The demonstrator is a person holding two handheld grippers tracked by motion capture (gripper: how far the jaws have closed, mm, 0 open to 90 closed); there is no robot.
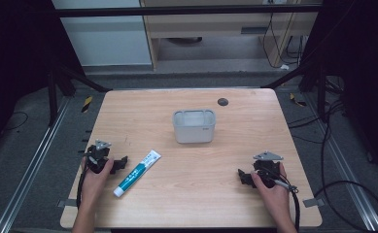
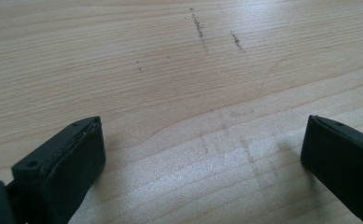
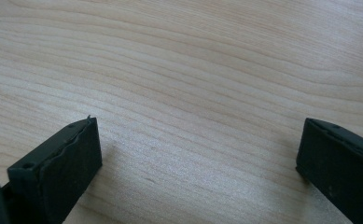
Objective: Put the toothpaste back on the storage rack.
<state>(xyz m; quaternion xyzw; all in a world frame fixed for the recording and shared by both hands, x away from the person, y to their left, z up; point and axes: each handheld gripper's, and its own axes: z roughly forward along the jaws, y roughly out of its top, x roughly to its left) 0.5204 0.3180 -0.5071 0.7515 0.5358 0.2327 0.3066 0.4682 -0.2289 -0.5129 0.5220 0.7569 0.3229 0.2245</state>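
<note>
In the high view, a white and teal toothpaste tube (image 1: pixel 137 173) lies flat on the light wooden table (image 1: pixel 191 204), slanting from its white cap at the near left up to its flat crimped end at the far right. The left gripper (image 1: pixel 121 164), held in the person's left hand (image 1: pixel 95 180), rests just beside the tube without touching it. The right gripper (image 1: pixel 244 176) sits well apart at the table's right side. A grey, rounded-rectangular plastic tub (image 1: pixel 194 126) stands beyond the tube, near the table's middle.

In the left gripper view, the black jaws stand wide apart over bare wood.

In the right gripper view, the jaws likewise stand wide apart over wood grain.
</note>
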